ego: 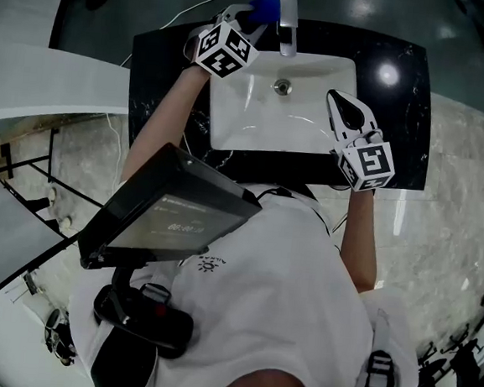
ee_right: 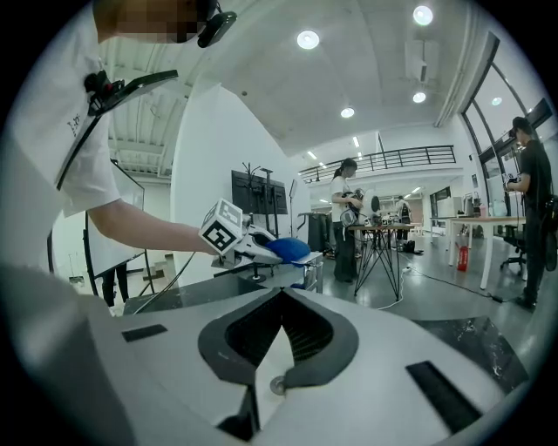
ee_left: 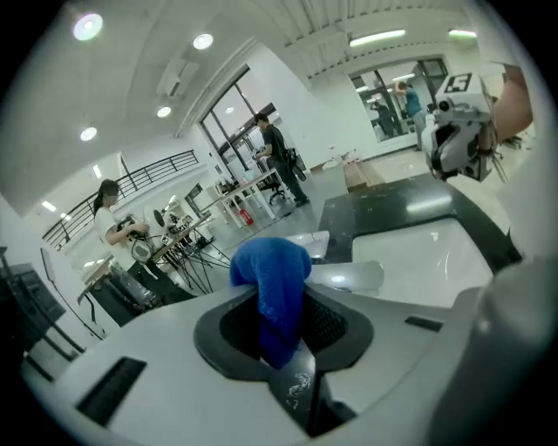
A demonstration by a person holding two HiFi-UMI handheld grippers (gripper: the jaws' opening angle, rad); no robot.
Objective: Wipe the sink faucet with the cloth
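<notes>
Left white plastic gripper (ee_left: pixel 281 305): forearm (ego: pixel 159 131) stretched forward, fingers (ee_left: pixel 330 324) clamped on a blue terry cloth (ee_left: pixel 270 266). Right white plastic gripper (ee_right: pixel 277 300): fingers pressed together, held nearer the body.

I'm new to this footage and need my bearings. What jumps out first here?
The bright blue cloth, pinched in the left claw, is right beside the faucet at the far edge of the white sink. The right claw, shut and empty, hangs over the sink's right rim, with black counter around.
</notes>
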